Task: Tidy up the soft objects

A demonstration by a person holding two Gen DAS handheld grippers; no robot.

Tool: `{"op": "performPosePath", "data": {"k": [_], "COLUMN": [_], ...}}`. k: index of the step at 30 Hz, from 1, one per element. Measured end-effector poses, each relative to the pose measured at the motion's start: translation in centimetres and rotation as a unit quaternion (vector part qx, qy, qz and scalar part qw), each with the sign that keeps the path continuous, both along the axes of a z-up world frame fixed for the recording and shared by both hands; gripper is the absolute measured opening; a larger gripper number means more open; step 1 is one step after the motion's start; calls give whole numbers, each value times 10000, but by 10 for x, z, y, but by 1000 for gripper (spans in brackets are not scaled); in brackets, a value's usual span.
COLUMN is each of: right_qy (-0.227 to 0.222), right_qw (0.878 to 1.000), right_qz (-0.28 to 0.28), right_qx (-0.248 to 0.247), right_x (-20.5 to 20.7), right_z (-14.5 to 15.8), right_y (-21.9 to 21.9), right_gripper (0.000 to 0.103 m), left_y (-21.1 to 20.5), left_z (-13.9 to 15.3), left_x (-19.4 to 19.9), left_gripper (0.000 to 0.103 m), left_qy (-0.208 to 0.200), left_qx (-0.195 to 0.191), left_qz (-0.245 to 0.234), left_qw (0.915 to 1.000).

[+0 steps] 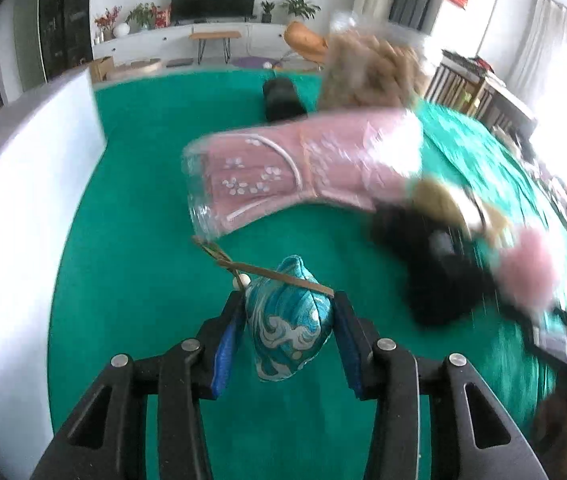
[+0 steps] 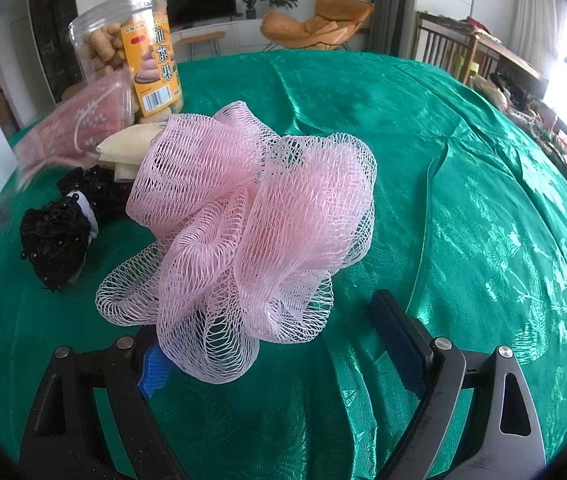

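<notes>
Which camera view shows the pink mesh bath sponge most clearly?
The right wrist view: the pink mesh sponge fills the centre, sharp, its netting visible. The left wrist view shows only a blurred pink patch at the right.

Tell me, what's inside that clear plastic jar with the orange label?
The jar holds golden-brown, finger-shaped fried snacks, stacked up to near the top. The orange label covers part of the front, so what sits behind it is hidden, and the pink packet screens the jar's lower left.

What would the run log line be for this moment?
left gripper: shut on blue sachet | right gripper: open by pink mesh pouf
</notes>
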State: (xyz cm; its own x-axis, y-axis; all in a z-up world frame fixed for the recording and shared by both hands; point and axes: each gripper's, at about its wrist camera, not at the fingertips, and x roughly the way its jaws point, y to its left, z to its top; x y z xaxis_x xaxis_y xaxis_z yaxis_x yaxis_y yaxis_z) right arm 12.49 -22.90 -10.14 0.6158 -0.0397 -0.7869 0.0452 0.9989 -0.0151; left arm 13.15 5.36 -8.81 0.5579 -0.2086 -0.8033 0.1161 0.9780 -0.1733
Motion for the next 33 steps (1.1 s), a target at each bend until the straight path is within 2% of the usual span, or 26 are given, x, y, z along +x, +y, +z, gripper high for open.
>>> {"op": "performPosePath", "data": {"k": [1,2,3,4,5,7,9,11,14,33], "right_qy": [0,0,0,0,-1,-1,-1,0,0,1], "right_qw": [10000,10000,10000,10000,10000,10000,10000,10000,10000,10000], "right_qz": [0,0,0,0,0,-1,-1,-2,-2,-3], "right_qx": [0,0,1,1,2,6,6,8,7,4], "right_x": [0,0,0,0,0,0,0,0,0,0], "right_z": [0,0,0,0,0,0,1,0,0,1], "right_y": [0,0,0,0,0,0,0,0,0,0], "right_gripper": [91,91,91,91,91,91,91,91,91,91], "left_y": [-2,-5,-7,-11,-15,-25,-20,-10,-6,-5], "left_z": [-5,-8,-10,-14,-17,-21,-24,-27,-27,-28], "left_x": [-13,-19,-21,-21,-20,-14,-10,-3,5,12], "left_gripper": [48,58,78,86,91,93,103,103,103,103], "left_qy": [29,-3,-37,-36,-67,-119,-171,-103,-93,-89], "left_qx": [46,114,195,368,562,893,903,717,757,758], "left_qz": [-73,-153,-205,-241,-256,-218,-39,117,259,269], "left_qw": [10000,9998,9996,9990,9981,9957,9958,9973,9968,9967]}}
